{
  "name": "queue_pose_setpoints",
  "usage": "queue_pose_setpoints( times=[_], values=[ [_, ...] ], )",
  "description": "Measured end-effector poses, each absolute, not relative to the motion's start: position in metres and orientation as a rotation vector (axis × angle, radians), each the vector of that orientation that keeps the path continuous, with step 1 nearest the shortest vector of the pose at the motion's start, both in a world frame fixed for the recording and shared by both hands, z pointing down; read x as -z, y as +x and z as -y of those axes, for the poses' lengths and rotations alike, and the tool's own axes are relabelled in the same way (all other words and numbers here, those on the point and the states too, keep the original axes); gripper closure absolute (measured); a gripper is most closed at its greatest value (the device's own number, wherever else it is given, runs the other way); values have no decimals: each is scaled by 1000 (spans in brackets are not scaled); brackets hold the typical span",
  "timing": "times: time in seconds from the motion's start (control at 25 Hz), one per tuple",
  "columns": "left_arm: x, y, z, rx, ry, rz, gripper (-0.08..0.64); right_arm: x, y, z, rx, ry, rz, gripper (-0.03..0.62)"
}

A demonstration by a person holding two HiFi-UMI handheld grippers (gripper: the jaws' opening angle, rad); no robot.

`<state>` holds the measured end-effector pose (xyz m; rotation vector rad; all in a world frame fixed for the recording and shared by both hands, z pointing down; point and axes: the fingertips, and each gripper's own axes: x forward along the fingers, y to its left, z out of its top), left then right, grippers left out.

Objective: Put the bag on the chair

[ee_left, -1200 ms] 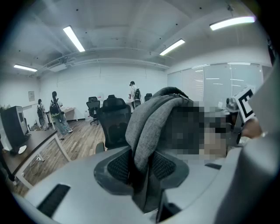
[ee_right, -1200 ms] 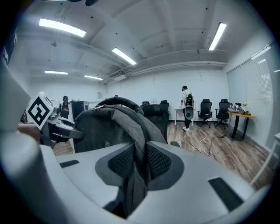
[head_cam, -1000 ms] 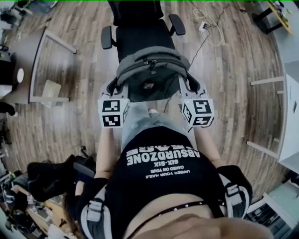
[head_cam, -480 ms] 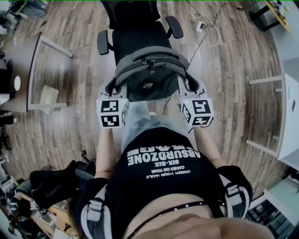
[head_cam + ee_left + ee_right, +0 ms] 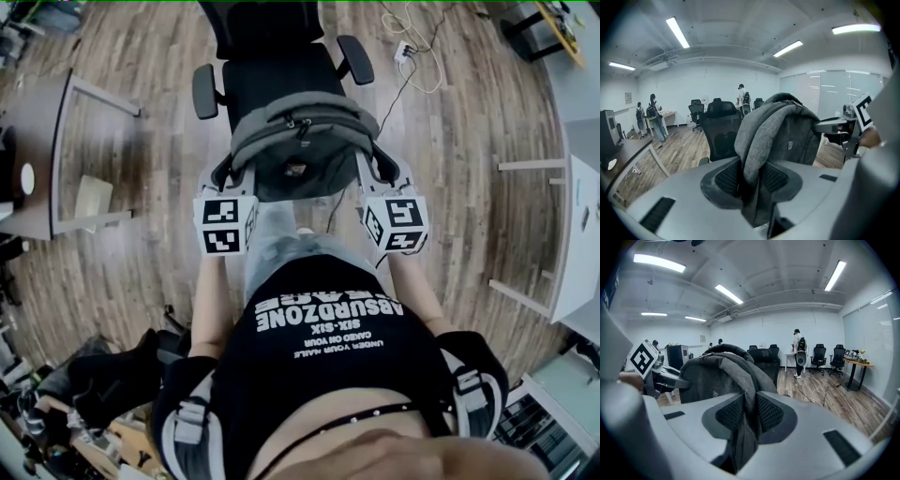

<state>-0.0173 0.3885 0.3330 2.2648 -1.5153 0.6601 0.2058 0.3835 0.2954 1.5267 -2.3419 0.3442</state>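
Note:
A grey backpack (image 5: 298,141) hangs between my two grippers, over the front of a black office chair's seat (image 5: 277,80). My left gripper (image 5: 228,176) is shut on the bag's left strap (image 5: 752,140), which runs down between the pads. On the other side, the right strap (image 5: 746,380) is pinched in my right gripper (image 5: 384,171). In the left gripper view the bag's body (image 5: 794,136) fills the centre, with the chair's backrest (image 5: 719,129) behind it. From the right gripper view the bag (image 5: 710,378) hides most of the chair.
A desk (image 5: 42,141) stands at the left and a white table (image 5: 572,234) at the right. Cables and a power strip (image 5: 411,52) lie on the wooden floor beyond the chair. People (image 5: 654,122) and more chairs (image 5: 827,359) stand far off.
The view has crept slightly toward the chair; the desk at the left has slid outward. Both grippers still hold the bag at the same height.

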Motion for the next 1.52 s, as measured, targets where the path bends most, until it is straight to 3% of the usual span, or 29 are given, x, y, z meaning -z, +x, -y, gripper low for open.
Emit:
queue_pose_setpoints(
  times=[1.52],
  values=[
    [-366, -116, -75, -723, 2306, 1312, 434, -324, 103, -83, -450, 1618, 2176, 500]
  ],
)
